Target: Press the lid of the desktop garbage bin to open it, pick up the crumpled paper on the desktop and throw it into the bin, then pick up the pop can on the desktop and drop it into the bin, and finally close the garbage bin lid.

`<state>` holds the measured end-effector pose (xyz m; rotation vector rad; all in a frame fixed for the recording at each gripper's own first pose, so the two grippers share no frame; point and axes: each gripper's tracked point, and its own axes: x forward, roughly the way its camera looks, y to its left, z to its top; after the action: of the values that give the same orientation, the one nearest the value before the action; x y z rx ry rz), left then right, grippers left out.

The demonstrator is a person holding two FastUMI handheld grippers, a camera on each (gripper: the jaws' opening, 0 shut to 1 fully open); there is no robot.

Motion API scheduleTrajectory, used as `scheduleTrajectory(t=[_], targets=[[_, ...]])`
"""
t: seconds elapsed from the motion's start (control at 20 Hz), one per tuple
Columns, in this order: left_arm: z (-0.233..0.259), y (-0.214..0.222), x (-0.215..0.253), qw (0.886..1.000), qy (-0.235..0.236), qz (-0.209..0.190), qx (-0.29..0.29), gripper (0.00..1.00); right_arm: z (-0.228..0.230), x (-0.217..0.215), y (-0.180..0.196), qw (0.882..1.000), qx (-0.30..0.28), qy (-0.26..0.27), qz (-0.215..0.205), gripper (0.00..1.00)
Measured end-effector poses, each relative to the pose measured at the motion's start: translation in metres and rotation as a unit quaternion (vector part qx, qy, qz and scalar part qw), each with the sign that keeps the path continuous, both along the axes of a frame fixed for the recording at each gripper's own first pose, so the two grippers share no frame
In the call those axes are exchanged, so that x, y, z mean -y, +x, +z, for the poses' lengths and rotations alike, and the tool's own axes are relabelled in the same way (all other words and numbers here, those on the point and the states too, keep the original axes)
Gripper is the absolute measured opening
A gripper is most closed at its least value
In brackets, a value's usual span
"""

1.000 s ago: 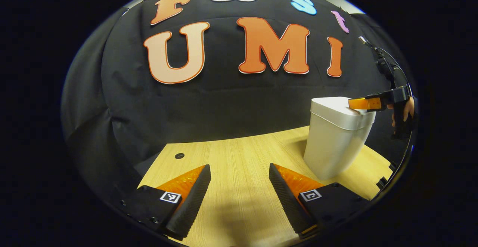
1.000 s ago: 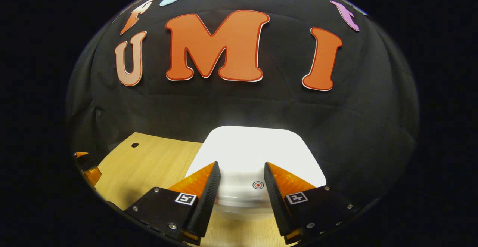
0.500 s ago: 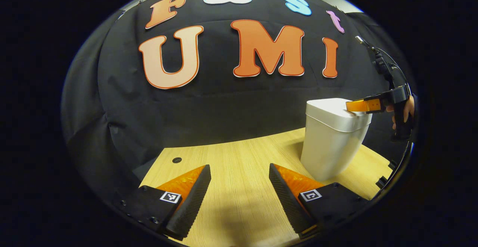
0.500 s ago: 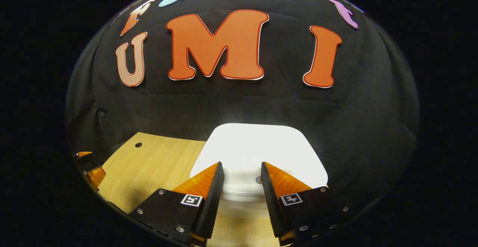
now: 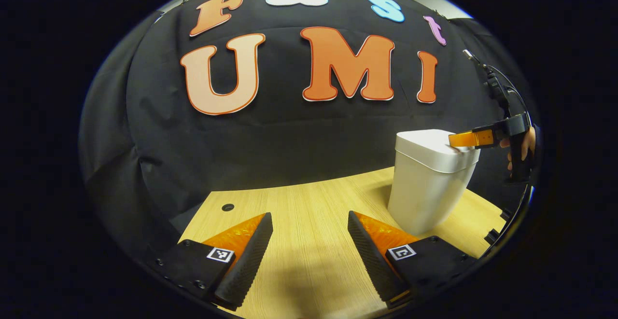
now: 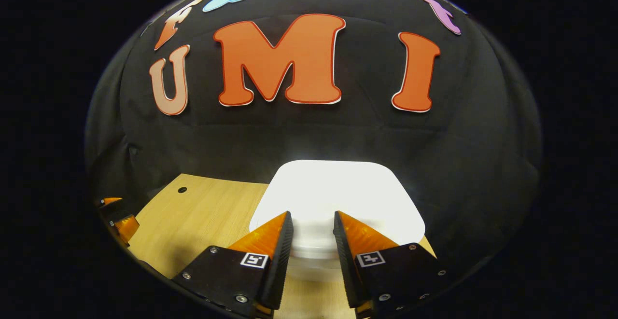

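Note:
The white desktop bin (image 5: 425, 193) stands on the right of the wooden table (image 5: 309, 198), its lid (image 5: 427, 144) lying flat and closed. My right gripper (image 5: 456, 140) rests its tips on the lid's near edge, held by a hand (image 5: 525, 145). In the right gripper view, that gripper (image 6: 312, 214) sits low over the bright white lid (image 6: 338, 188). Its fingers are a narrow gap apart and hold nothing. My left gripper (image 5: 309, 214) hovers open over bare table, left of the bin and well short of it. Its fingers (image 6: 118, 217) also appear at the far left edge.
A small round hole (image 5: 228, 207) sits in the table's back left corner. The black cloth wall hangs close behind the table and the bin. The table's right edge (image 5: 495, 222) lies just past the bin.
The right gripper's fingers have drawn closer together and slid slightly forward over the lid, hiding its small red dot. The left gripper has barely shifted.

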<state>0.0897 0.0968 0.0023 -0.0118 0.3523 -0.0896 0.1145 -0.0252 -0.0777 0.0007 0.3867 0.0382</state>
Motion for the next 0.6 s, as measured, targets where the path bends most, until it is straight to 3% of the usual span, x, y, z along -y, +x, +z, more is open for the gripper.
scheduleTrajectory(t=[0.2,0.25,0.4,0.6], targets=[[0.006,-0.001,-0.009,1.000,0.000,0.006,0.007,0.99,0.003,-0.004,-0.006,1.000,0.006,0.001,0.004,0.54],[0.007,-0.001,-0.011,1.000,0.000,0.009,0.010,1.00,0.004,-0.007,-0.008,1.000,0.013,0.005,0.006,0.58],[0.012,0.001,-0.017,1.000,-0.004,0.015,0.015,1.00,0.007,-0.017,-0.018,0.999,0.037,0.009,0.012,0.83],[0.022,0.001,-0.024,0.999,-0.009,0.027,0.023,0.97,0.008,-0.033,-0.029,0.998,0.058,0.023,0.021,0.93]])
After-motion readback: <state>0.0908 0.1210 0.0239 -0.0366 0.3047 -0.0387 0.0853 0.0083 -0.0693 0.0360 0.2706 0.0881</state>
